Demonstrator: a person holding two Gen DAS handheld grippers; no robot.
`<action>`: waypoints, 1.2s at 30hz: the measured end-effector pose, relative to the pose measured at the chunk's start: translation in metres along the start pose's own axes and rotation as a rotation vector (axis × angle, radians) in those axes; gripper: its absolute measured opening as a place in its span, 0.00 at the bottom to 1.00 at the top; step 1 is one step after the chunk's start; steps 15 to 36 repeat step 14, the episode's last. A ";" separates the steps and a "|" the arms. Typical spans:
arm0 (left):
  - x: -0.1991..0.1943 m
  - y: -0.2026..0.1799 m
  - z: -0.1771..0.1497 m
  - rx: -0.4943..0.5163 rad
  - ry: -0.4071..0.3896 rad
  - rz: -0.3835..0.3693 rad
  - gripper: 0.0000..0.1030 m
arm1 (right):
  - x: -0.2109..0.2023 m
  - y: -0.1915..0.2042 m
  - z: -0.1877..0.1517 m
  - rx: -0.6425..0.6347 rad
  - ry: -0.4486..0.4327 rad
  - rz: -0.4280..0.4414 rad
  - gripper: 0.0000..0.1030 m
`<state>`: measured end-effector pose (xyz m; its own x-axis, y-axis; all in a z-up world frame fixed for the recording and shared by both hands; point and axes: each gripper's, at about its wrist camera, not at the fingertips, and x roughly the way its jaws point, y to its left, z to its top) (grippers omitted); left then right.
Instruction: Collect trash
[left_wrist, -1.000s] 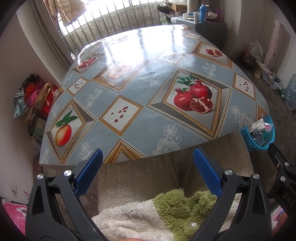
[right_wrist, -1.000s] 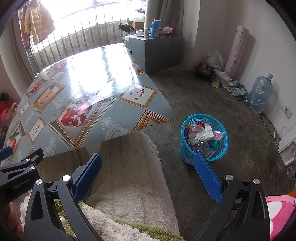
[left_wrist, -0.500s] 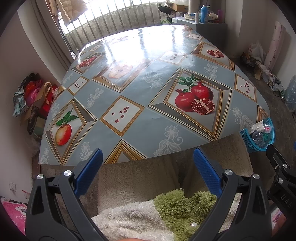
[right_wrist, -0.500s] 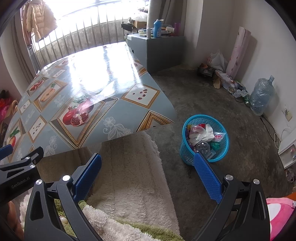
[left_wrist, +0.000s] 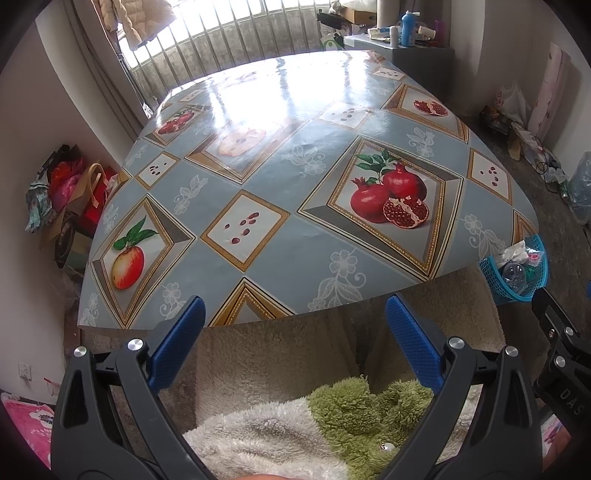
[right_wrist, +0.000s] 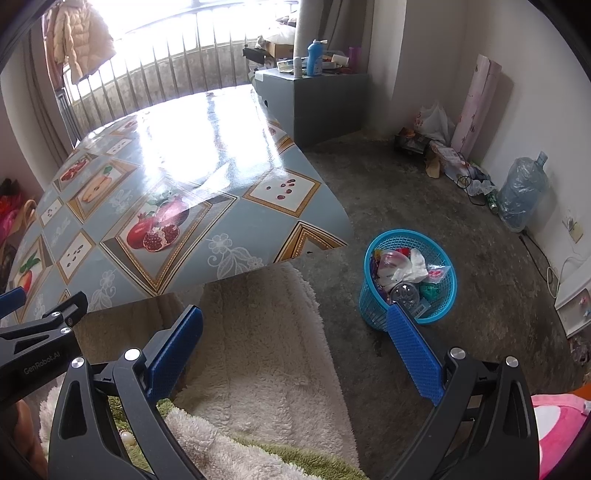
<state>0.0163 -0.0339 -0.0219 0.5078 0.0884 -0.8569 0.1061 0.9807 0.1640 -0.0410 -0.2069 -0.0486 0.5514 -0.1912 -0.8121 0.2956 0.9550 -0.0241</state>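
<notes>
Left gripper (left_wrist: 293, 334): the jaws are held wide apart and nothing is held between them; it is raised in front of the near edge of the table.
Right gripper (right_wrist: 295, 343): the jaws are also spread wide, with nothing between them; it is seen above the rug and the floor.
Trash basket (right_wrist: 373, 308): a blue mesh basket is placed on the concrete floor, just beside the near right corner of the table. Its near rim is partly covered in the right wrist view by the tip of the right finger (right_wrist: 413, 343), but it lies well below the jaws.
Trash (right_wrist: 402, 267): crumpled paper, wrappers and a clear bottle are seen inside the basket.
Table (left_wrist: 258, 192): it is covered by a glossy cloth with fruit pictures.
Rug (right_wrist: 266, 332): a cream fluffy rug is laid under the table edge, left of the basket.
</notes>
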 end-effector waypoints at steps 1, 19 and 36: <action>0.000 0.000 0.000 0.000 0.000 0.000 0.92 | 0.000 0.000 0.000 0.000 0.000 0.000 0.94; 0.000 0.000 -0.002 -0.005 0.005 -0.001 0.92 | 0.000 0.000 -0.001 0.000 -0.001 0.000 0.94; 0.000 0.000 -0.002 -0.005 0.005 -0.001 0.92 | 0.000 0.000 -0.001 0.000 -0.001 0.000 0.94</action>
